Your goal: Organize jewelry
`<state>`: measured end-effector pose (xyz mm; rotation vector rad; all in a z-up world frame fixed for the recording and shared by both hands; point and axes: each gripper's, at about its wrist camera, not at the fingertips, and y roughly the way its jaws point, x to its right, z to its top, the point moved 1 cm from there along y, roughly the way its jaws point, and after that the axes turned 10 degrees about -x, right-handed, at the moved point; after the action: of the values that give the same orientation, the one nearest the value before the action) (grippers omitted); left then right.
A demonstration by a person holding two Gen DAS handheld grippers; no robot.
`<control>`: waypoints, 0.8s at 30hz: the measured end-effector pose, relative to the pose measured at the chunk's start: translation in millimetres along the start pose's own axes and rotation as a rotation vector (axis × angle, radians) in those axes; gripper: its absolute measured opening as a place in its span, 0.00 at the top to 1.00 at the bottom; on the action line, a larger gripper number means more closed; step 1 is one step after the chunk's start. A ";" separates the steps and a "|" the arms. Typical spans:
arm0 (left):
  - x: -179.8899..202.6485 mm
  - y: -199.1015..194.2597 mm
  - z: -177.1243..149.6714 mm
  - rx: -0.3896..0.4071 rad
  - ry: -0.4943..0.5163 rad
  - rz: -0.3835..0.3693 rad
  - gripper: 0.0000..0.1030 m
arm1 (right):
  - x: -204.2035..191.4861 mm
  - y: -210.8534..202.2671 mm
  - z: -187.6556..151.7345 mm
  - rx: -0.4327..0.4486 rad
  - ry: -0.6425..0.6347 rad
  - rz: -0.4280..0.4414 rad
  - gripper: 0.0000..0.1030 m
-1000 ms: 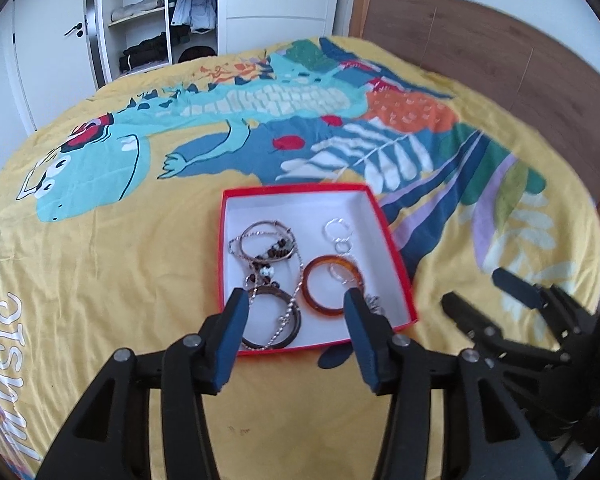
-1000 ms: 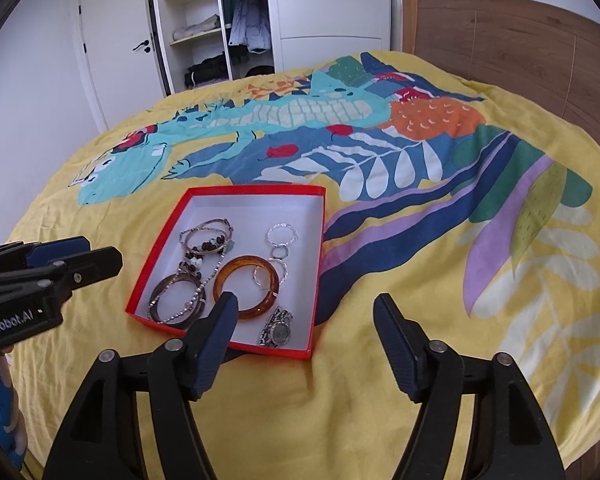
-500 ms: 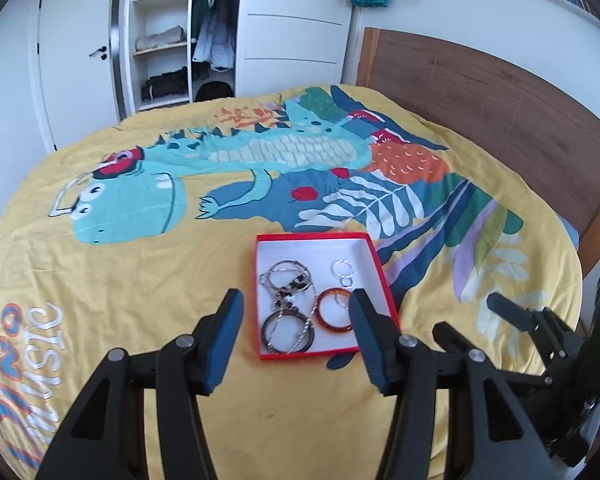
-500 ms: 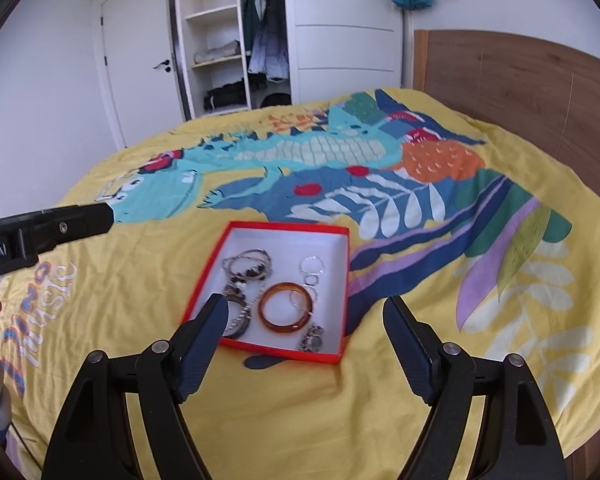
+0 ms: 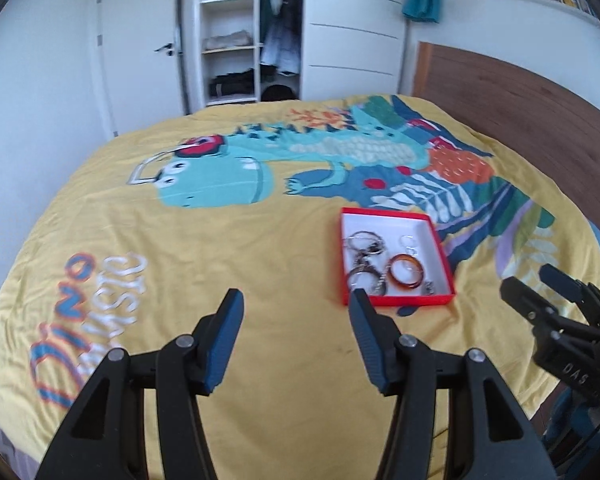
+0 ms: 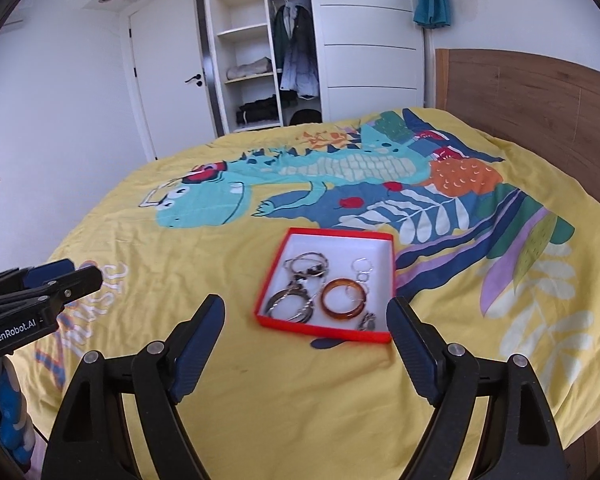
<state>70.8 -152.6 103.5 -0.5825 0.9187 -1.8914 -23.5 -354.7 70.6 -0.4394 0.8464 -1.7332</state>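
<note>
Where metal bangles (image 6: 296, 300) tangle, blurred, count unclear, watch (image 6: 367, 321) half-hidden by red box (image 6: 324, 330) rim

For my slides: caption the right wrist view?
Open right gripper above a red box of jewelry on a yellow bedspread.

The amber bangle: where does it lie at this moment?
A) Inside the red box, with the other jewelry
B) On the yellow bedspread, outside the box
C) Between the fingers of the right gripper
A: the amber bangle lies flat on the white floor of the red box, beside silver pieces.
</note>
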 end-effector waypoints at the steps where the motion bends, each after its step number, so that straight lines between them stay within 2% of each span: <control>1: -8.2 -5.2 -7.0 0.006 -0.013 0.018 0.49 | -3.3 -2.1 -3.3 0.001 0.005 0.005 0.17; 13: -71.9 -38.1 -74.0 0.011 -0.102 0.107 0.49 | -42.5 -16.0 -40.0 -0.023 -0.024 0.022 0.13; 24: -91.1 -50.2 -116.6 0.005 -0.132 0.159 0.49 | -60.5 -32.2 -64.7 -0.031 -0.082 0.007 0.07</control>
<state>3.5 -15.5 70.5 -0.6057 0.8488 -1.6918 -68.3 -272.8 57.6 -0.5241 0.8157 -1.6861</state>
